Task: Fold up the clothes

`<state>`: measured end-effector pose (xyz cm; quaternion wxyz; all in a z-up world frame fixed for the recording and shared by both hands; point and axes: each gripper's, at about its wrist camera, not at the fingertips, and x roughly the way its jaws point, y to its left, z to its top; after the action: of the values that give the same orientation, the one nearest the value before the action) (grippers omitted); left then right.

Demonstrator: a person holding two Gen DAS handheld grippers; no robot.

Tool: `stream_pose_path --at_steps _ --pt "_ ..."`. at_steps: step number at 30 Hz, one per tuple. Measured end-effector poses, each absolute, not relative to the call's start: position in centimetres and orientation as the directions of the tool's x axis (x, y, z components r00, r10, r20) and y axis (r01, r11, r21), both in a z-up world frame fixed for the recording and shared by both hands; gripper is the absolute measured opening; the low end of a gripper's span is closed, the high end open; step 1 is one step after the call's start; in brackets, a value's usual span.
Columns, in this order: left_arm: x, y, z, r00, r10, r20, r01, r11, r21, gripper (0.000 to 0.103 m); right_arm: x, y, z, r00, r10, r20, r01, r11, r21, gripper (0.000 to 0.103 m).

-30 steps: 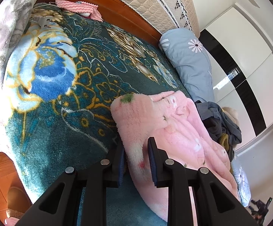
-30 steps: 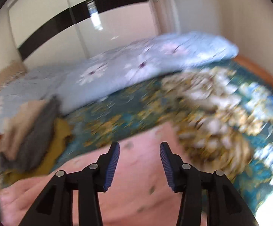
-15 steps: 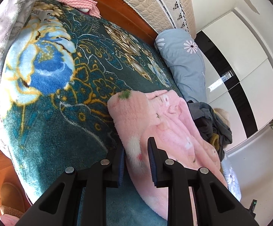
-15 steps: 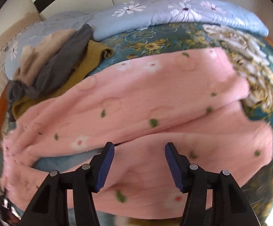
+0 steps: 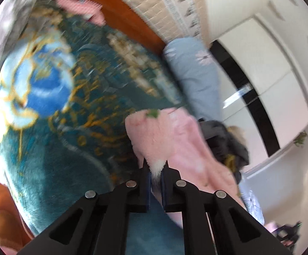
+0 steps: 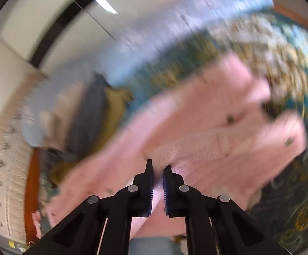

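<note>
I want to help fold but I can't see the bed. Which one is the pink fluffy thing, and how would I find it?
Look at the bed with the teal flowered blanket. The pink fluffy garment lies across it, beside a heap of grey and mustard clothes. It is the only soft pink piece dotted with small green marks, and both the left gripper and right gripper are pinched on its edge.

Sunlit bedroom, white wardrobe (image 5: 270, 63) with a black band (glossy), wooden bed frame (image 5: 132, 23), quilted beige headboard (image 5: 164, 4), white wall (image 5: 228, 4)
</note>
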<state>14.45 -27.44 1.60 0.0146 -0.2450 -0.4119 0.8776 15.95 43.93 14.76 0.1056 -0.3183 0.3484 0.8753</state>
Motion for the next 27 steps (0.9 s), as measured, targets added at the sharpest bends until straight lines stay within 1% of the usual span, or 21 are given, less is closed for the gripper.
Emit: stream_pose_path --at_steps 2,3,4,6,9,10,12,15,16,18,19,20,24,25,27 --pt "14.7 -27.1 2.2 -0.888 0.220 -0.405 0.159 -0.678 -0.718 0.007 19.0 43.4 19.0 -0.861 -0.039 -0.507 -0.295 -0.775 0.560 0.008" --pt "14.7 -27.0 2.3 -0.889 0.217 -0.402 0.157 -0.682 -0.715 0.007 20.1 42.9 19.9 -0.880 -0.035 -0.473 -0.265 -0.791 0.551 0.008" --pt "14.7 -27.1 2.2 -0.889 0.217 -0.404 0.163 -0.675 -0.719 0.007 21.4 42.5 20.0 -0.885 -0.026 -0.464 -0.258 -0.803 0.537 0.008" --pt "14.7 -27.5 1.9 -0.887 0.224 -0.405 0.172 -0.653 -0.738 0.007 23.3 42.3 17.3 -0.844 -0.009 -0.536 -0.318 -0.796 0.515 0.009" --pt "14.7 -28.1 1.4 -0.885 0.249 -0.394 0.171 -0.613 -0.771 0.007 25.1 43.7 8.6 -0.693 -0.031 -0.720 -0.504 -0.693 0.515 0.009" --pt "14.7 -28.1 1.4 -0.883 0.253 -0.394 0.170 -0.610 -0.774 0.007 25.5 44.2 6.5 -0.670 -0.056 -0.740 -0.533 -0.658 0.533 0.009" --pt "14.8 -28.1 1.5 -0.881 0.247 -0.403 0.177 -0.618 -0.766 0.007 26.1 44.7 3.5 -0.648 -0.102 -0.755 -0.563 -0.603 0.565 0.012" --pt "15.0 -28.1 1.4 -0.882 0.243 -0.404 0.184 -0.611 -0.770 0.007 26.0 45.3 2.8 -0.637 -0.096 -0.765 -0.573 -0.605 0.553 0.014" --pt "15.1 -28.2 1.3 -0.883 0.243 -0.402 0.186 -0.606 -0.773 0.007 25.9 45.5 3.3 -0.643 -0.090 -0.760 -0.566 -0.612 0.552 0.018" --pt "15.1 -28.2 1.2 -0.881 0.240 -0.407 0.190 -0.608 -0.771 0.007 26.2 45.8 4.7 -0.657 -0.061 -0.752 -0.552 -0.641 0.534 0.033" --pt "15.1 -28.1 1.2 -0.881 0.238 -0.409 0.193 -0.609 -0.769 0.007 26.4 45.9 5.6 -0.665 -0.041 -0.745 -0.542 -0.660 0.520 0.047" --pt "15.1 -28.1 1.2 -0.880 0.237 -0.410 0.193 -0.612 -0.767 0.007 26.4 46.1 6.4 -0.674 -0.030 -0.738 -0.532 -0.674 0.513 0.056" --pt "15.2 -28.1 1.1 -0.879 0.238 -0.413 0.195 -0.610 -0.768 0.007 25.3 47.9 7.8 -0.690 0.000 -0.724 -0.534 -0.676 0.508 0.056" --pt "15.2 -28.2 1.1 -0.878 0.238 -0.416 0.198 -0.610 -0.767 0.007 24.5 48.5 7.5 -0.689 -0.004 -0.725 -0.534 -0.673 0.511 0.056" --pt "15.2 -28.2 1.0 -0.874 0.236 -0.424 0.206 -0.611 -0.764 0.007 23.0 49.8 6.5 -0.663 0.034 -0.748 -0.573 -0.665 0.478 0.056"
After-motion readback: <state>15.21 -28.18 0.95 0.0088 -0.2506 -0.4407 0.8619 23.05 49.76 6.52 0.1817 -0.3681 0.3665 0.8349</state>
